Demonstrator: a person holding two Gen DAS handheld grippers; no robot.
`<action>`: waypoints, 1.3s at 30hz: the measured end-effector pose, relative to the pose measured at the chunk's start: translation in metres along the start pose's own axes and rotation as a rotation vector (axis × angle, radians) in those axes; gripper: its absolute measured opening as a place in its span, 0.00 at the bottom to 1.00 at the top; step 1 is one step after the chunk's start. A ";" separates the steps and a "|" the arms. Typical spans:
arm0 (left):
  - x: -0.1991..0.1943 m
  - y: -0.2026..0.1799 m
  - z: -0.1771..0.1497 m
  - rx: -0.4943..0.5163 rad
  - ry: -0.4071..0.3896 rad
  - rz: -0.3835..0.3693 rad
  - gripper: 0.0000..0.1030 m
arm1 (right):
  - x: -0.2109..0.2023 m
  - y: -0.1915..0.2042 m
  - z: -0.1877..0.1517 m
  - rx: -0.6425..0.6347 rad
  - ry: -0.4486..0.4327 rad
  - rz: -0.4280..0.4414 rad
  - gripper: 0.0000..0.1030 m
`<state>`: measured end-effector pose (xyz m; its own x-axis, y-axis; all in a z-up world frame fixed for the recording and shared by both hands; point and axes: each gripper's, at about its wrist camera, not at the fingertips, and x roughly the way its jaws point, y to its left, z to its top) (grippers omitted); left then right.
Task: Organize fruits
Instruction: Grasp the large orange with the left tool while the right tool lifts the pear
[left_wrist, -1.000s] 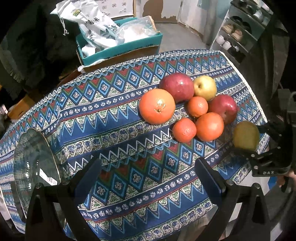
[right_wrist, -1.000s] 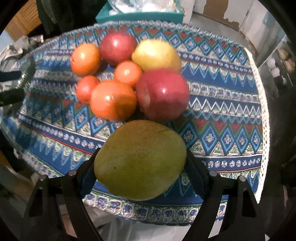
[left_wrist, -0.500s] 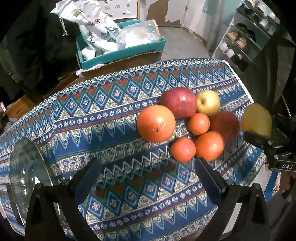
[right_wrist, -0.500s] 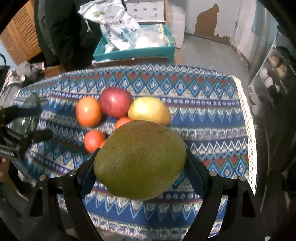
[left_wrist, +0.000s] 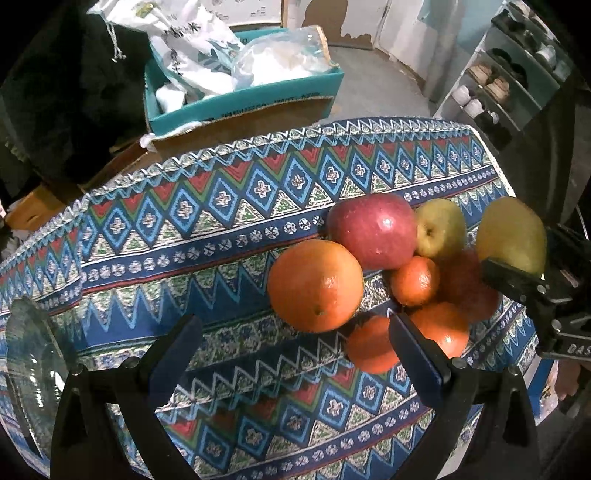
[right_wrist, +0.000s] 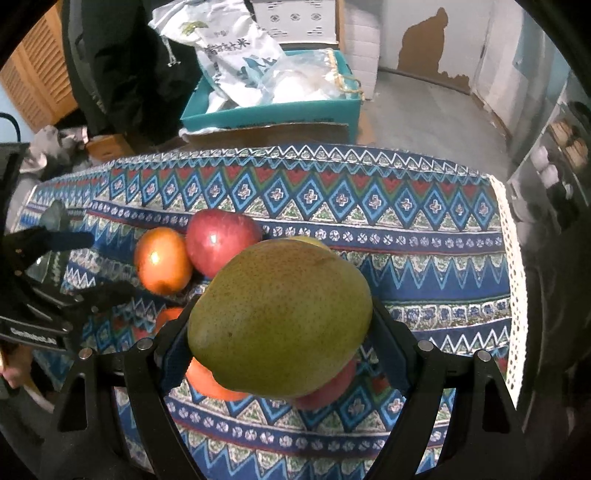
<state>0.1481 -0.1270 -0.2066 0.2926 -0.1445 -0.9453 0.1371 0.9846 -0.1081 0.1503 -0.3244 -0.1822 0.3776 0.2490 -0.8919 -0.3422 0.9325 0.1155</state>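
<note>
My right gripper (right_wrist: 280, 343) is shut on a green-yellow mango (right_wrist: 279, 317) and holds it in the air above the fruit pile; the mango also shows in the left wrist view (left_wrist: 511, 234). My left gripper (left_wrist: 295, 354) is open and empty, low over the patterned cloth, just left of the pile. The pile holds a big orange (left_wrist: 316, 286), a red apple (left_wrist: 371, 230), a yellow apple (left_wrist: 439, 227), smaller oranges (left_wrist: 415, 280) and a second red apple (left_wrist: 467, 286). A glass plate (left_wrist: 31, 354) sits at the table's left end.
The table carries a blue patterned cloth (left_wrist: 221, 229). Behind it stands a teal box (left_wrist: 243, 99) with bags. A shelf (left_wrist: 517, 70) stands at the far right. The table's right edge (right_wrist: 513, 258) is close to the fruit.
My right gripper has lifted the mango from table level up above the fruit pile. My left gripper has moved closer to the fruit.
</note>
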 end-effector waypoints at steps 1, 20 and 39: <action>0.005 -0.001 0.002 -0.003 0.008 -0.002 0.99 | 0.000 -0.001 0.000 0.010 -0.006 0.006 0.81; 0.063 -0.009 0.014 -0.028 0.101 -0.073 0.69 | 0.009 -0.019 0.001 0.063 -0.034 0.033 0.81; 0.029 0.001 -0.004 0.002 0.002 -0.057 0.67 | 0.005 0.005 0.002 0.009 -0.049 0.022 0.81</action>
<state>0.1534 -0.1295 -0.2353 0.2826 -0.1999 -0.9382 0.1553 0.9747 -0.1609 0.1521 -0.3179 -0.1858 0.4115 0.2816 -0.8668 -0.3433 0.9289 0.1388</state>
